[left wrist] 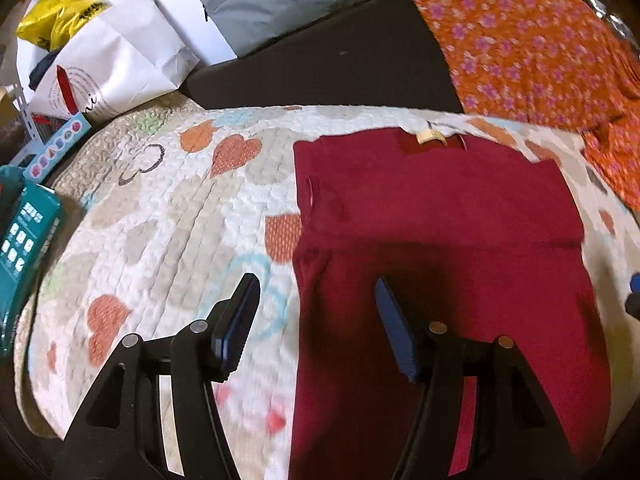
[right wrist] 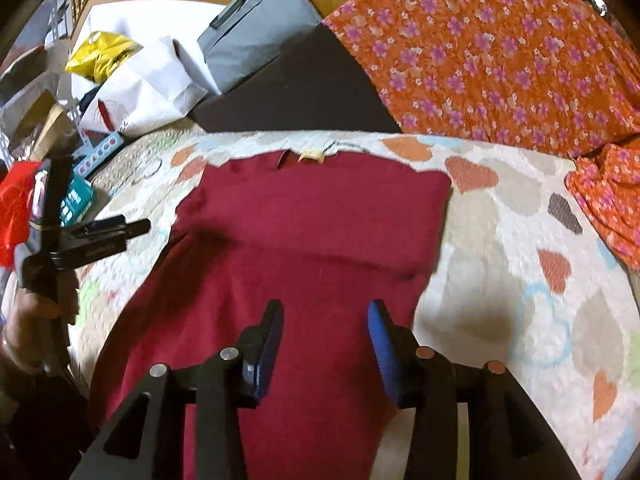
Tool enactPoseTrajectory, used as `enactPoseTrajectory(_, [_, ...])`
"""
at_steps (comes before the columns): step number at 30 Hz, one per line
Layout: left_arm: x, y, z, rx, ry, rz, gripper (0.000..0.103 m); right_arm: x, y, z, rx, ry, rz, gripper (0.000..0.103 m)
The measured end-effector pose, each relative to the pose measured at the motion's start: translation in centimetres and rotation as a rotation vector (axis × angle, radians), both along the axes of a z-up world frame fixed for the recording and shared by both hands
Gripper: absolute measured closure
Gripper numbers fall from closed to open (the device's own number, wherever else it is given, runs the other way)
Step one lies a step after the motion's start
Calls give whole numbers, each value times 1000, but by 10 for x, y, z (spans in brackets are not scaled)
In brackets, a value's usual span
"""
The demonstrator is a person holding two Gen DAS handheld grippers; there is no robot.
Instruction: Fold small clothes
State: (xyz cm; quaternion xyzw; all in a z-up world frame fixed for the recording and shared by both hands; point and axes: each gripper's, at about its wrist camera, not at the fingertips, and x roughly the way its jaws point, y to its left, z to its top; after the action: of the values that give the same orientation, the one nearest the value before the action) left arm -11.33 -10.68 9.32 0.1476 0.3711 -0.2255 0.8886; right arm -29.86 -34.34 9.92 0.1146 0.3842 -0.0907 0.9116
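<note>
The right gripper (right wrist: 326,310) hangs wide open right over the red clothes (right wrist: 312,216), holding nothing. The left gripper (left wrist: 318,284) is wide open too, with one finger over the red clothes' left edge and the other over the heart quilt (left wrist: 160,208). So the right one looks nearer to the middle. The red clothes lie long, running from close by the grippers away to the small tag (right wrist: 310,156) at the far end, with a fold across the far part. The near end is cut off, and I cannot tell what kind of clothes they are
</note>
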Motion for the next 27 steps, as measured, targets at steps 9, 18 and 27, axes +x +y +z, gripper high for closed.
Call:
enactPoseTrajectory(9, [-55, 22, -12, 39, -9, -34, 42, -26, 31, -29, 110, 73, 14, 61])
enactPoseTrajectory(18, [-71, 31, -13, 33, -22, -25, 42, -48, 41, -30, 131, 76, 18, 61])
enactPoseTrajectory(27, [-75, 37, -18, 28, 22, -35, 42, -58, 42, -31, 142, 111, 14, 61])
